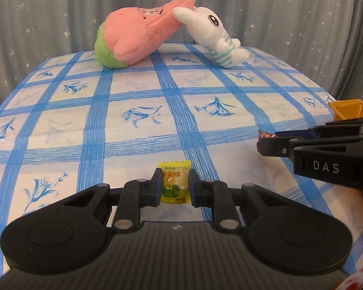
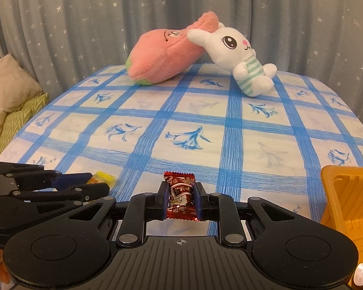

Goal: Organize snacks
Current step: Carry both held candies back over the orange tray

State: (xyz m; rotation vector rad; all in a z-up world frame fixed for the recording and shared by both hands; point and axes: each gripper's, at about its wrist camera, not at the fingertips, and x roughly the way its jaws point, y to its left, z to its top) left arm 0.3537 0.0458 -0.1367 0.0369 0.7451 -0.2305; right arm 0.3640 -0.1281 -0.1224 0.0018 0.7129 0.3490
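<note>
My left gripper (image 1: 175, 177) is shut on a yellow wrapped candy (image 1: 174, 184), held just above the blue-checked tablecloth (image 1: 133, 130). My right gripper (image 2: 180, 191) is shut on a red wrapped candy (image 2: 181, 194). In the left wrist view the right gripper (image 1: 266, 142) comes in from the right with the red candy (image 1: 265, 135) peeking out at its tip. In the right wrist view the left gripper (image 2: 94, 184) comes in from the left with the yellow candy (image 2: 101, 178) at its tip. An orange plastic container (image 2: 348, 205) stands at the right, beside my right gripper.
A pink and green plush (image 2: 167, 55) and a white rabbit plush (image 2: 239, 58) lean together at the table's far edge. A grey starred curtain (image 2: 109, 24) hangs behind. Cushions (image 2: 9, 96) lie off the left edge. The orange container also shows in the left wrist view (image 1: 348, 108).
</note>
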